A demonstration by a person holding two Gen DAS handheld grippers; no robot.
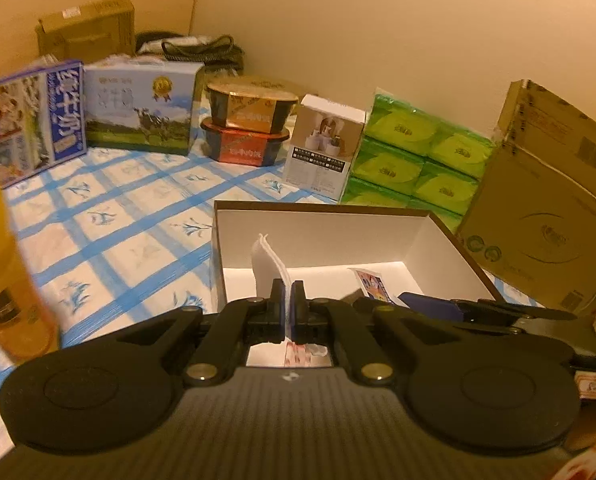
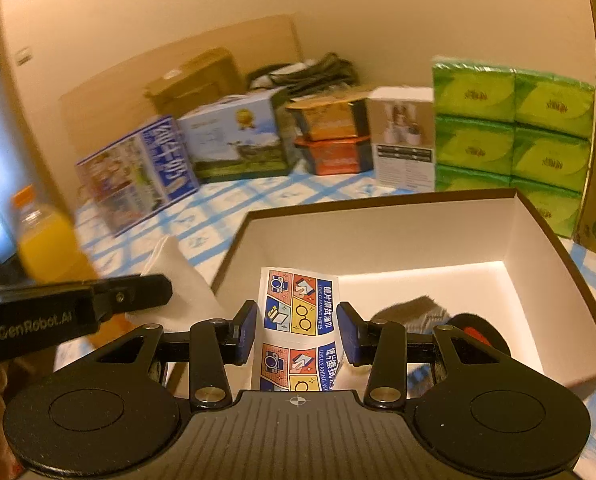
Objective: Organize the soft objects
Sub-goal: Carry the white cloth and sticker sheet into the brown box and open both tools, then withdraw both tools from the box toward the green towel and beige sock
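Observation:
An open white-lined box (image 1: 330, 236) (image 2: 386, 232) stands on the blue-checked cloth. My left gripper (image 1: 288, 300) is shut on a white folded tissue (image 1: 268, 264) at the box's near left corner; the tissue also shows in the right wrist view (image 2: 174, 276). My right gripper (image 2: 296, 330) is open over the box, its pads either side of a strip of lens-wipe packets (image 2: 298, 320), apart from it. That strip shows in the left wrist view (image 1: 372, 284). A grey cloth (image 2: 414, 312) and a black and red item (image 2: 478, 332) lie in the box.
An orange juice bottle (image 1: 2, 280) (image 2: 46, 240) stands at the left. Milk cartons (image 1: 138, 116), stacked food tubs (image 1: 250, 128), a white carton (image 1: 322, 148), green tissue packs (image 1: 414, 160) and a cardboard box (image 1: 546, 200) line the wall behind.

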